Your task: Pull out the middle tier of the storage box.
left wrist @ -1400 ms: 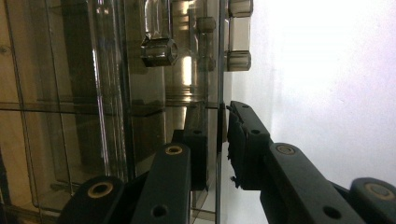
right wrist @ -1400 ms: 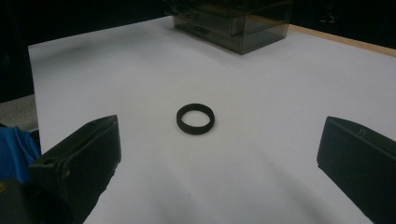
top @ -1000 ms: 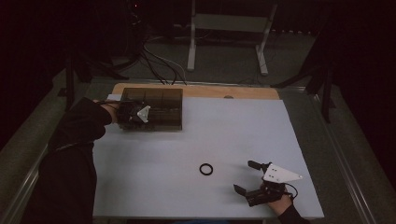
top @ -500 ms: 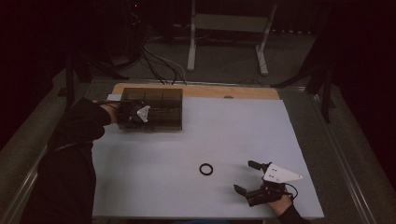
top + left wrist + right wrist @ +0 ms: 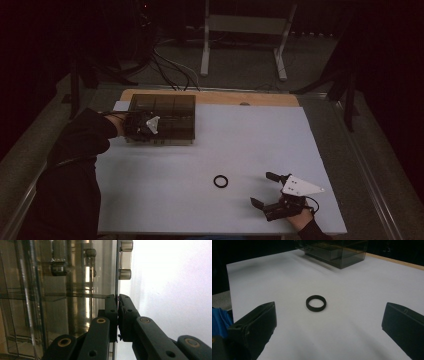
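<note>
Your left gripper [image 5: 117, 315] had its jaws pressed together on the thin edge of the smoked clear box [image 5: 167, 112], at the wall or lid line; which of the two could not be told. In the left gripper view that edge ran straight up between the two black jaws, with a hinge barrel [image 5: 125, 260] on the same edge farther along. In the high view this gripper [image 5: 142, 126] sat over the box's near left corner, with your dark sleeve [image 5: 85, 137] reaching in from the left.

Your right gripper [image 5: 329, 322] had its jaws spread wide and held nothing. The black ring [image 5: 316, 303] lay flat on the white sheet [image 5: 362, 285] ahead of the jaws, roughly centred between them and apart from both. In the high view the right gripper [image 5: 265, 190] was at the near right of the table, pointing left, with the ring [image 5: 220, 181] near it on the bare white sheet [image 5: 225, 140].

The box stood at the far left of the sheet, well apart from the ring. A strip of wooden tabletop [image 5: 250, 98] showed beyond the sheet's far edge.
</note>
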